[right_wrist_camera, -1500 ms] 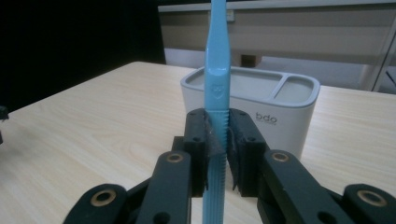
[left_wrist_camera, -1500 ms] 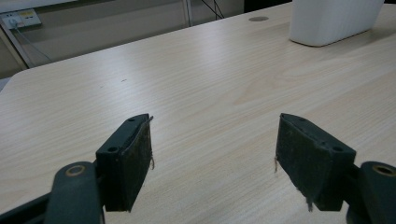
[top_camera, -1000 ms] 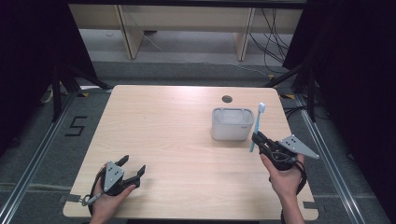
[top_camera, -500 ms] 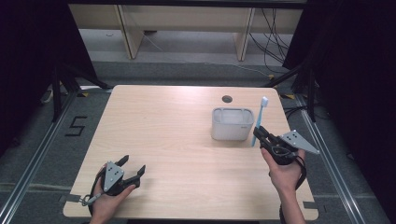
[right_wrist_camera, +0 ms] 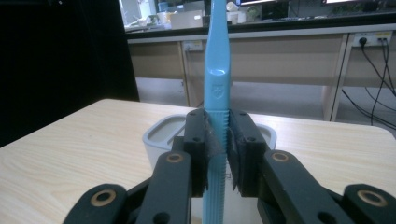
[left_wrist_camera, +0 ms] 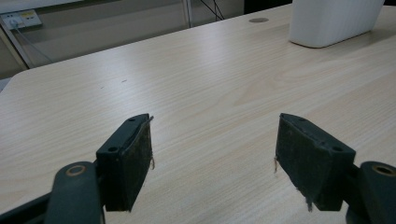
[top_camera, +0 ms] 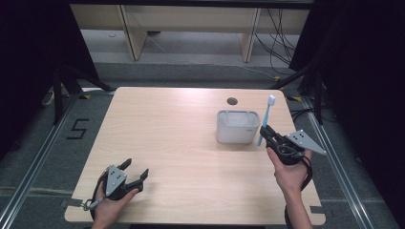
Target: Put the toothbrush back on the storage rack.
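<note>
A light blue toothbrush [top_camera: 265,119] stands upright, head up, in my right gripper [top_camera: 269,135], just right of a white rounded cup [top_camera: 237,126] on the wooden table [top_camera: 181,143]. In the right gripper view both pads press the toothbrush [right_wrist_camera: 217,84] handle, with the cup [right_wrist_camera: 161,135] right behind it. My left gripper [top_camera: 135,173] rests at the table's near left corner, held by a hand. Its jaws stand wide apart with nothing between them, pointing toward the cup [left_wrist_camera: 331,21].
A small round hole [top_camera: 232,101] sits in the table behind the cup. Metal frame rails [top_camera: 38,157] run along both sides of the table. Wooden furniture legs [top_camera: 131,33] and cables lie on the floor beyond the far edge.
My right gripper has carried the toothbrush a little to the right and farther from me, beside the cup. The left gripper has stayed put.
</note>
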Tool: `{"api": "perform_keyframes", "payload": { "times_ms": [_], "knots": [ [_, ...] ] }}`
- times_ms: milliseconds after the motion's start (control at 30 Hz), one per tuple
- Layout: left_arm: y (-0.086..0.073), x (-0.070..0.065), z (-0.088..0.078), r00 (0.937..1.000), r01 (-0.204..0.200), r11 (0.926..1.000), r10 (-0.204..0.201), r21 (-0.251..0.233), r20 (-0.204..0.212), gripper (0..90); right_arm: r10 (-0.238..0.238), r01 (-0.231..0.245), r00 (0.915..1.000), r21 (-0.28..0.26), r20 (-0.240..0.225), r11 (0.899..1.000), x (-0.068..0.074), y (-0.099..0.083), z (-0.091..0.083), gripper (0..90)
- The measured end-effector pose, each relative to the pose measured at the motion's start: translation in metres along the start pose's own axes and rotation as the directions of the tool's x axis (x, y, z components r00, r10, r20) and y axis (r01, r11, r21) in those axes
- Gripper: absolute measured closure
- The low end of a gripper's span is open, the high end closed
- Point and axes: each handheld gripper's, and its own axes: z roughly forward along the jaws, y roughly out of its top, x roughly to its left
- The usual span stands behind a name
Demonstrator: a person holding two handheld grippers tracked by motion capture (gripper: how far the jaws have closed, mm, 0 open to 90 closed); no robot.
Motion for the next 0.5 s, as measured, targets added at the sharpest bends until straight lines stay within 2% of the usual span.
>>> {"api": "perform_keyframes", "payload": {
  "times_ms": [100, 133, 500],
  "knots": [
    [0.0002, 0.0002, -0.0006, 1.0, -0.001, 1.0, 0.001, 0.006, -0.001, 26.8, 0.011, -0.011, 0.9998, 0.016, 0.017, 1.0, 0.0009, 0.0021, 0.0004, 78.9],
    [-0.0002, 0.0002, 0.0003, 1.0, 0.0, 1.0, 0.0, -0.007, 0.001, 26.8, 0.011, -0.011, 0.9998, 0.016, 0.017, 1.0, 0.0009, 0.0021, 0.0004, 78.9],
    [-0.0001, 0.0001, -0.0002, 1.0, 0.0, 1.0, 0.0, -0.003, -0.002, 26.9, -0.007, 0.007, 0.9996, -0.004, 0.027, 1.0, -0.0001, 0.0079, 0.0055, 78.9]
  ]
}}
